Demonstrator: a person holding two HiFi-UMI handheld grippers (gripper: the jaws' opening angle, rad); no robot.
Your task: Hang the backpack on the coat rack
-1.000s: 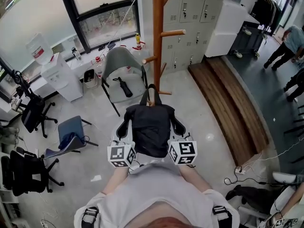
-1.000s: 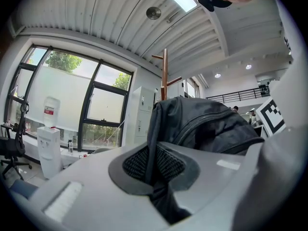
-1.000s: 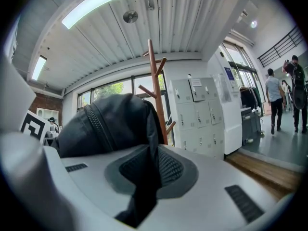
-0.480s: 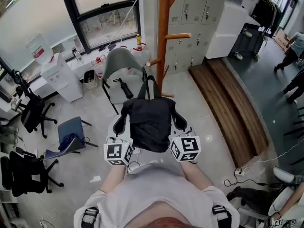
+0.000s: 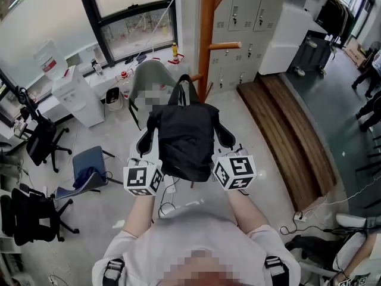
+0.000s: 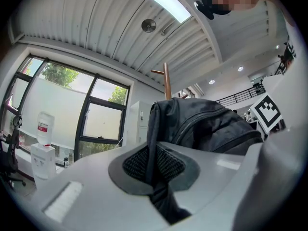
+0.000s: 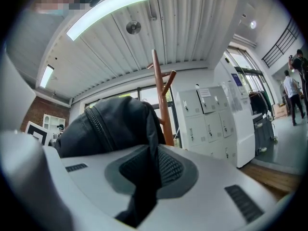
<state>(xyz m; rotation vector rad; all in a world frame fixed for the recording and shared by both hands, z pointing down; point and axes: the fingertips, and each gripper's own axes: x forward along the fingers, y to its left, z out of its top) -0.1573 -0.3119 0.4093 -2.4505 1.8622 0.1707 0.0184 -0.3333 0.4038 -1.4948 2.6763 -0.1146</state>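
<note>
The black fabric backpack (image 5: 184, 139) hangs in the air in front of the person's chest, off the floor, held up from both sides. Its top carry loop (image 5: 185, 85) stands upright just in front of the pole of the orange-brown wooden coat rack (image 5: 206, 40); from the head view it is not possible to tell whether the loop touches a peg. One side peg (image 5: 223, 45) sticks out to the right higher up the pole.

The left hand-held gripper (image 5: 147, 145) is clamped on a strip of the bag's black fabric, which runs down between its two textured pads (image 6: 166, 162) in the left gripper view. The right hand-held gripper (image 5: 225, 139) is likewise closed on a fold of black fabric at the bag's other side, and the bag's zipped bulk (image 7: 115, 124) rises just beyond its jaws. Both point about level, with the rack's pole (image 7: 161, 95) beyond the bag.

Behind the bag a grey shell chair (image 5: 149, 76) stands on the pale floor. Grey metal lockers (image 5: 244, 11) line the wall to the right of the rack, with a low wooden platform (image 5: 286, 130) before them. A white water dispenser (image 5: 74, 94) stands under the window at left.
</note>
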